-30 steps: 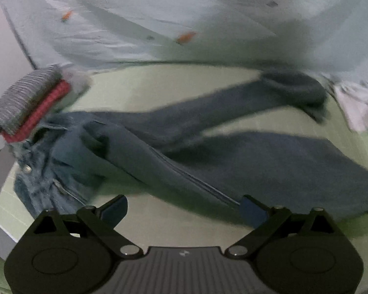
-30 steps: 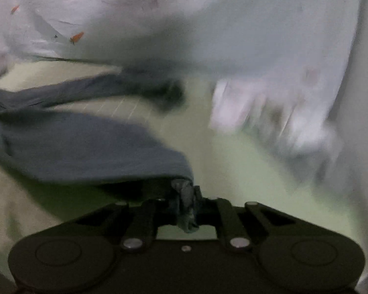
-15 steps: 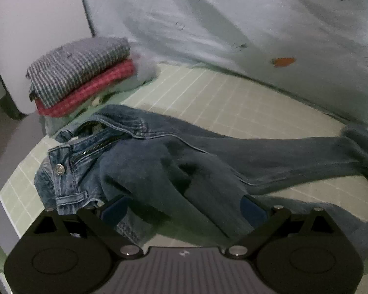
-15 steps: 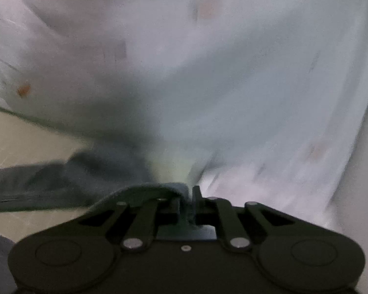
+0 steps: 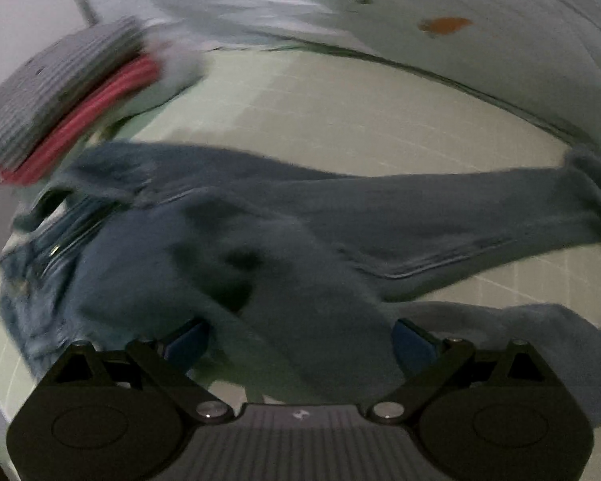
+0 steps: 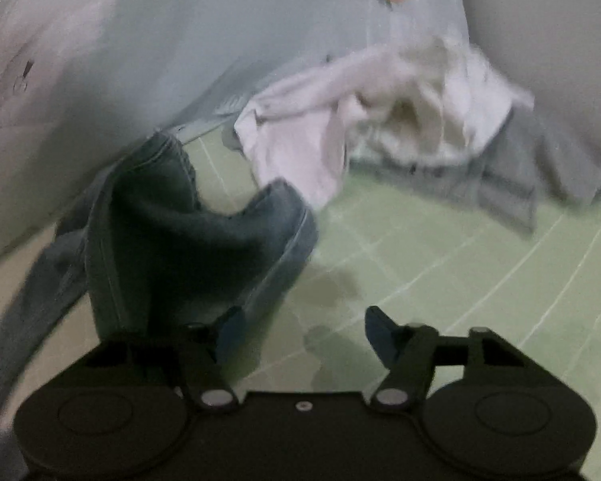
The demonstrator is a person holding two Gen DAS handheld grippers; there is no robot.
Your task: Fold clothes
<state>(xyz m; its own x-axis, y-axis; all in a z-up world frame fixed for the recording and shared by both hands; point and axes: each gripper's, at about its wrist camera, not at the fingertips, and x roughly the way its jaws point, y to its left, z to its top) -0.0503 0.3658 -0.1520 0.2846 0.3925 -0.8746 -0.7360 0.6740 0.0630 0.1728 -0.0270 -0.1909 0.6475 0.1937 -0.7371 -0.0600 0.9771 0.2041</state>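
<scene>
A pair of blue jeans [image 5: 300, 240] lies spread on the green gridded mat [image 5: 340, 112], waistband at the left, legs running right. My left gripper [image 5: 300, 340] is open just above the seat of the jeans, fabric between the spread fingers. In the right wrist view the jeans' leg ends [image 6: 172, 216] lie bunched at the left. My right gripper [image 6: 300, 328] is open and empty over the mat, its left finger beside the leg hem.
A stack of folded clothes [image 5: 72, 96], grey check over red, sits at the mat's far left. A heap of white and grey garments [image 6: 400, 120] lies at the far right. A pale printed sheet [image 5: 420, 12] hangs behind the mat.
My right gripper has let go of the jeans leg hem and opened; the leg end now lies on the mat. My left gripper has stayed open and moved closer over the jeans.
</scene>
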